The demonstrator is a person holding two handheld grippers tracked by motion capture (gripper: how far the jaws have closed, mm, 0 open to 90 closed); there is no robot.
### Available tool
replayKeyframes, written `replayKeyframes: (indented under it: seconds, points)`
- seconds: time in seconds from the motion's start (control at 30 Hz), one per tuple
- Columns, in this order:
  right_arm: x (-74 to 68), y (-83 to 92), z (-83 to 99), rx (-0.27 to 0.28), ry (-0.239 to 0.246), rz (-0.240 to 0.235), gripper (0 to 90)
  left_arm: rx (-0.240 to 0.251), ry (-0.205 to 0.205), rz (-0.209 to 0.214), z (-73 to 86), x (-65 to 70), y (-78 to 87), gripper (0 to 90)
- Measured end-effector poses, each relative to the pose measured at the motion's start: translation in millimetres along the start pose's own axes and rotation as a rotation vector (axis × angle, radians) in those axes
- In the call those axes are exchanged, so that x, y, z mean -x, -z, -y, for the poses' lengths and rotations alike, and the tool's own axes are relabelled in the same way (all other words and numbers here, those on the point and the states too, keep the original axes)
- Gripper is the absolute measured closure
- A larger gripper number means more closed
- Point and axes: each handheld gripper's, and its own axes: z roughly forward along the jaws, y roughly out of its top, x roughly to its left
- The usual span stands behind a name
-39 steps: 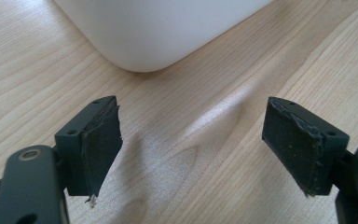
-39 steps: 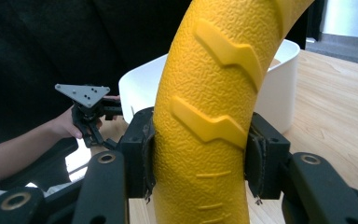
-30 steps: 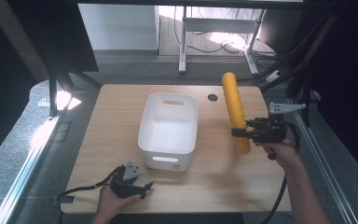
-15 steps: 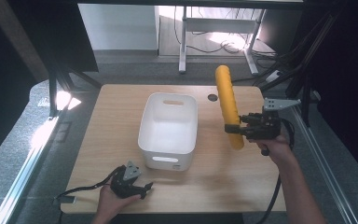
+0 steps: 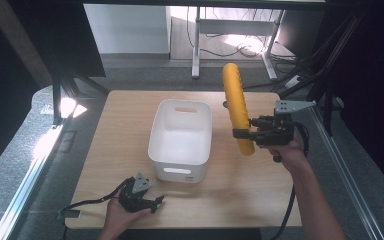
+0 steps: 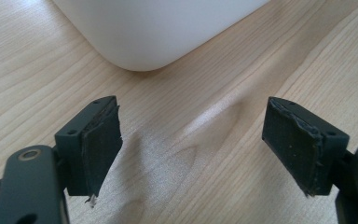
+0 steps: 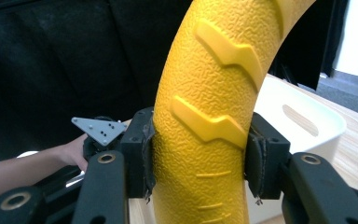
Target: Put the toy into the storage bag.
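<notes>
Yellow, pebble-textured foam roller (image 7: 205,116), long and slightly curved, is clamped near its lower end between the two black pads (image 7: 142,154) of the right gripper (image 5: 254,135), whose jaws are closed hard against its sides. In the high view the roller (image 5: 236,107) is held nearly upright above the right part of the pale wooden table (image 5: 125,130), just to the right of the white rectangular plastic bin (image 5: 181,137), with its long upper part reaching toward the far edge. Because the grip sits low, the free length is likely to swing, so the carry should be kept slow and the grip firm. For a clean placement, the roller should probably be laid over and lined up with the bin's long axis before it is lowered; it may not fit flat. The left gripper (image 5: 141,196) rests at the near edge, its pads (image 6: 100,140) spread wide with nothing between them, close to the bin's near corner, where the bin could be steadied if needed.
</notes>
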Motion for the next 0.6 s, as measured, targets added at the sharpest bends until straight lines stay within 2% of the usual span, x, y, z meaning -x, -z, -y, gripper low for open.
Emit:
replayKeyframes:
  seconds: [0.33, 0.6]
  points:
    - [-13.2, -11.5, -23.8, 0.007, 0.054, -0.032, 51.3, 0.001, 0.002, -0.001, -0.1, -0.1, 0.2, 19.7]
    - [-19.1, -23.5, -38.7, 0.007, 0.076, -0.055, 51.3, 0.000, 0.000, 0.001, 0.0, -0.1, -0.4, 19.7]
